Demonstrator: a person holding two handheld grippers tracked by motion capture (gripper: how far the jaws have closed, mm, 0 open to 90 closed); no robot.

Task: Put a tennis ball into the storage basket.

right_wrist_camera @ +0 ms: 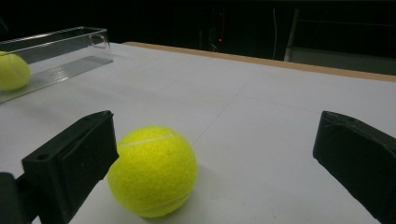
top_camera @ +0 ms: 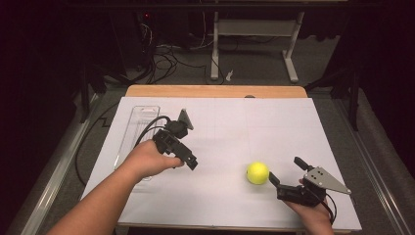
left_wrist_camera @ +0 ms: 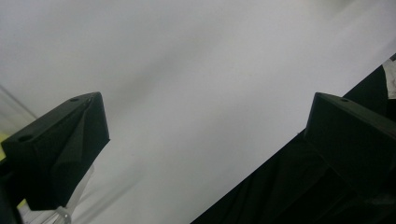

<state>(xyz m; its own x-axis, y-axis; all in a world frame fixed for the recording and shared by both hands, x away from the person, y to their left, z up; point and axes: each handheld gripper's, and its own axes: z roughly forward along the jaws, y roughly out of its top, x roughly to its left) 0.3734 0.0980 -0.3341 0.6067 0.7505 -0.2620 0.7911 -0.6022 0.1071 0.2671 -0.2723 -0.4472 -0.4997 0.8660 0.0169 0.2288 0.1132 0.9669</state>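
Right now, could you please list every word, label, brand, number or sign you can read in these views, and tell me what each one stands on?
None: no text can be read.
Tennis ball: a white seam, no brand mark on the side shown.
Clear tray: no label visible.
Right gripper and left gripper: black, no markings legible.
White table sheet: faint grid lines, no numbers.

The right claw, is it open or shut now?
Open. In the right gripper view the right claw has its jaws wide apart, and the ball lies on the table beside one jaw, not gripped.
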